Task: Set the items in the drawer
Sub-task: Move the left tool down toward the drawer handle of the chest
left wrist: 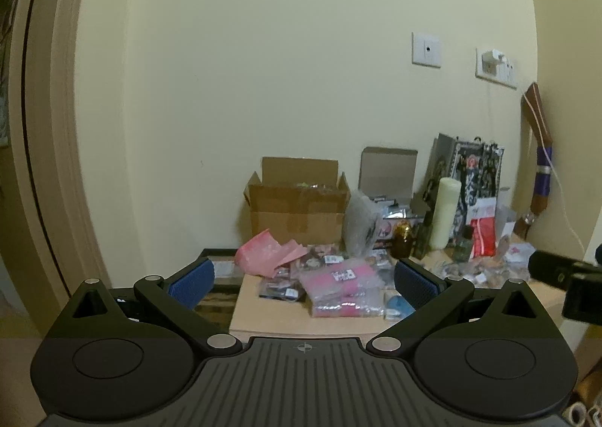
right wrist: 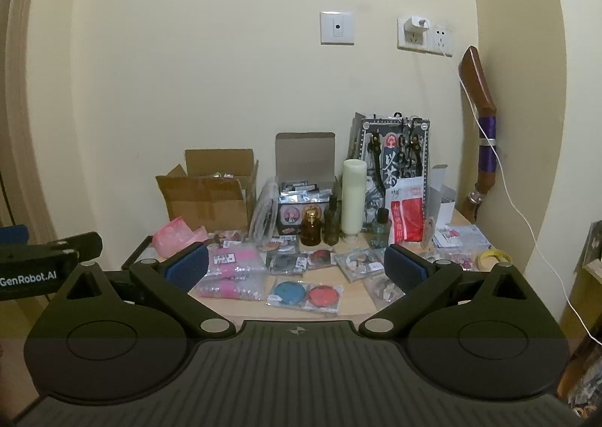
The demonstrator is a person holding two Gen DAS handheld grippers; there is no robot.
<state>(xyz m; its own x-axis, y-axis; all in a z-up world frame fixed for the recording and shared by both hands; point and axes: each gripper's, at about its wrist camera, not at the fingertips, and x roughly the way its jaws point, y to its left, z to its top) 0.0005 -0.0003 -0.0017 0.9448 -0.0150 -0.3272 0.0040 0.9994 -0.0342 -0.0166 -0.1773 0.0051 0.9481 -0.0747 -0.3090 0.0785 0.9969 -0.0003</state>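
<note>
Both grippers hover in front of a light wooden table [right wrist: 353, 308] crowded with small items. My left gripper [left wrist: 304, 280] is open, its blue pads [left wrist: 192, 282] wide apart and nothing between them. Beyond it lie pink bubble-wrap packets [left wrist: 338, 289]. My right gripper [right wrist: 297, 270] is also open and empty. Ahead of it lie the pink packets [right wrist: 233, 270], a clear packet with a blue and a red round badge [right wrist: 306, 293], and more badge packets [right wrist: 357, 263]. No drawer shows in either view.
An open cardboard box [right wrist: 210, 193], a small grey box [right wrist: 304, 167], a brown bottle [right wrist: 310, 227], a tall pale candle [right wrist: 353, 197] and a red packet [right wrist: 408, 220] stand along the wall. A white cable [right wrist: 526, 227] hangs at right. A door frame [left wrist: 41, 163] is on the left.
</note>
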